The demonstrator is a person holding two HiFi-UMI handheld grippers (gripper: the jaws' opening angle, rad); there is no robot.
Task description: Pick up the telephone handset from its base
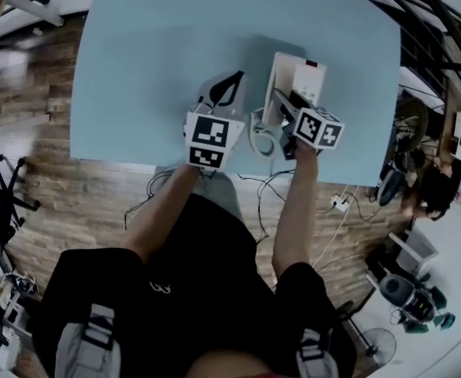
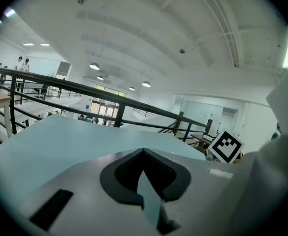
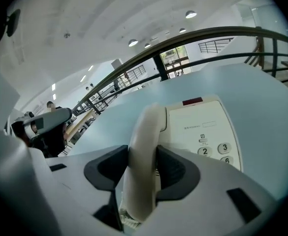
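Now right hand-held gripper (image 3: 142, 156) clamps the cream handset (image 3: 147, 127) at frame centre, on its base (image 3: 198, 124) on the blue counter (image 3: 262, 97); left hand-held gripper (image 2: 143, 151) clenched, empty.

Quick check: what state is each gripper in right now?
Left gripper: closed, holding nothing.
Right gripper: closed on the telephone handset.
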